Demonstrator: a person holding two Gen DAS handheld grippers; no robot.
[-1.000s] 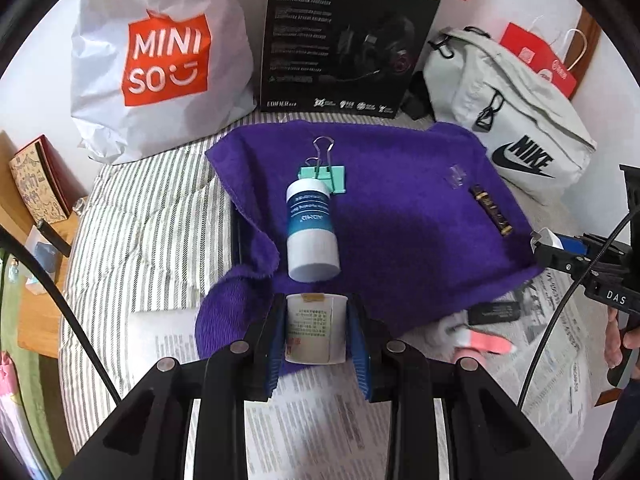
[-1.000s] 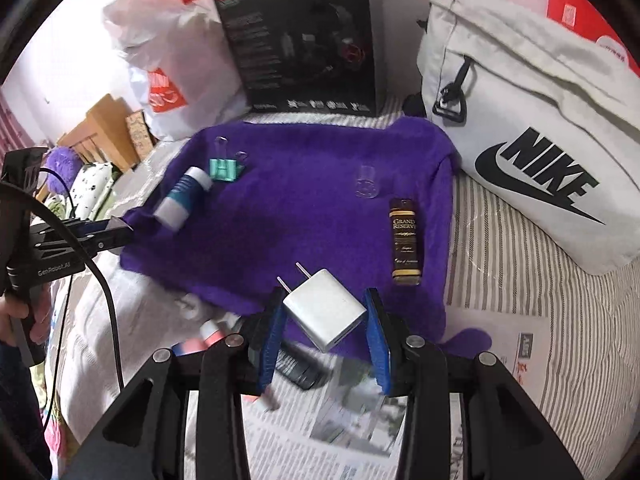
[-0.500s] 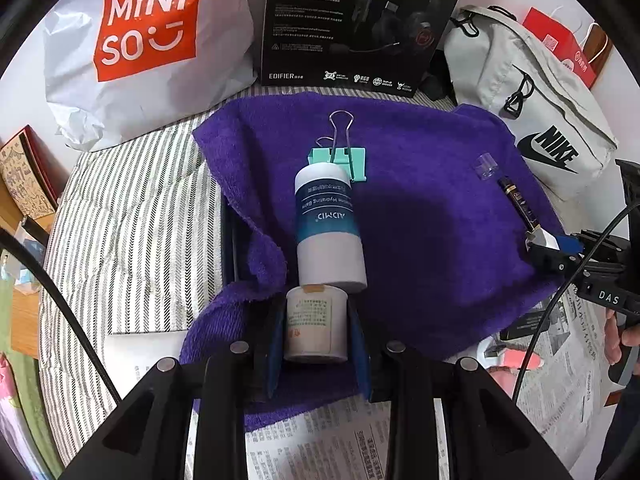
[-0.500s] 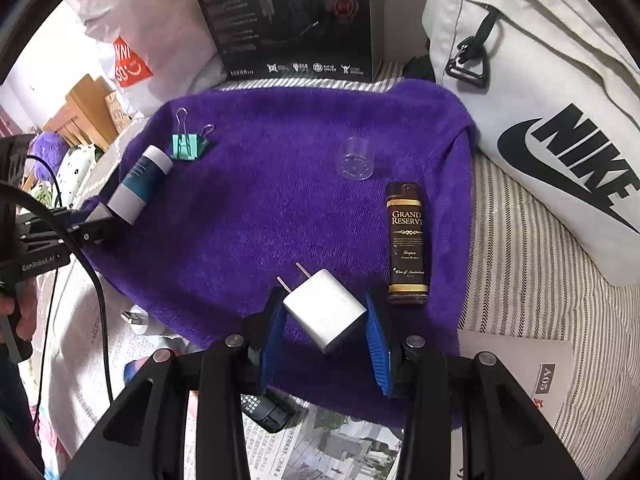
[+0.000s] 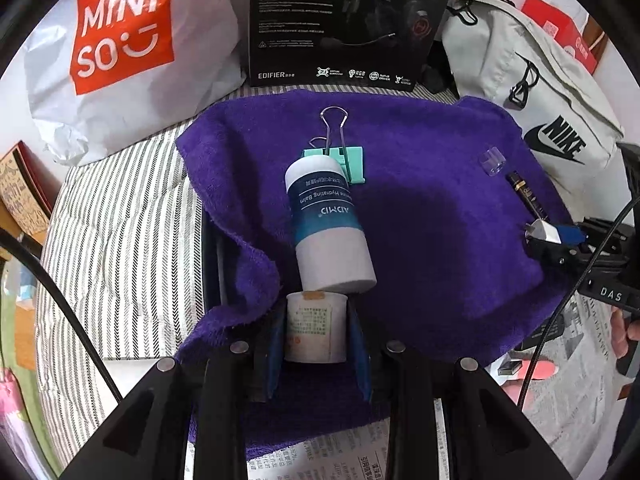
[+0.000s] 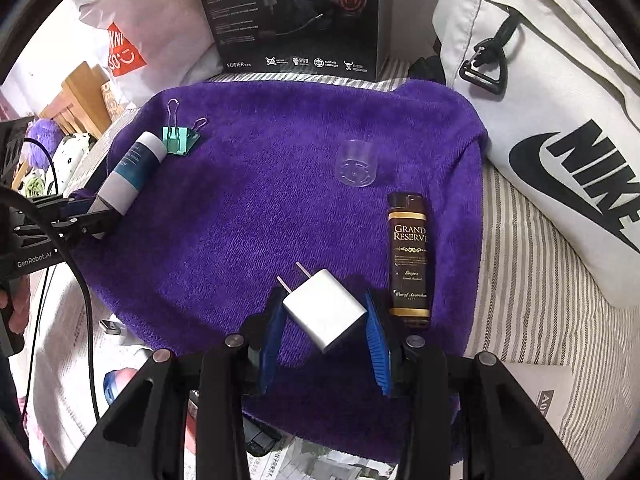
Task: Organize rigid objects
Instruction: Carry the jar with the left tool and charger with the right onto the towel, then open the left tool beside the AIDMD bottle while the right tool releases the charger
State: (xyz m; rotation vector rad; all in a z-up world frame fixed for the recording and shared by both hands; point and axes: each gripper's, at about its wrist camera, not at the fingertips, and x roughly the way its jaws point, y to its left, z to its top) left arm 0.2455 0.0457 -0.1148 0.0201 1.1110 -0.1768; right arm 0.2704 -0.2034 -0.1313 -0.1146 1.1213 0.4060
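The small white bottle sits between the blue pads of the left gripper, pinched at its paper-labelled waist and held low over the near left edge of the purple towel; it looks like light, stiff plastic with a smooth wall, so a grip across the middle of the label suits it better than one near the cap end. Its far end lies just short of, or touching, the base of the balm tube, which lies on the towel's left part; which of the 2, I cannot tell. The right gripper is closed on the white plug adapter, caught cornerwise across its flat faces over the towel's near edge, its 2 prongs pointing away from the camera; it reads as a hard, slick block that could twist in such a diagonal hold, so squaring it up seems wise. Further out on the towel lie the green binder clip beyond the tube, a clear cup near the middle with nothing visible in it, and a dark Grand Reserve bottle just right of the adapter. Its fill level is not readable.
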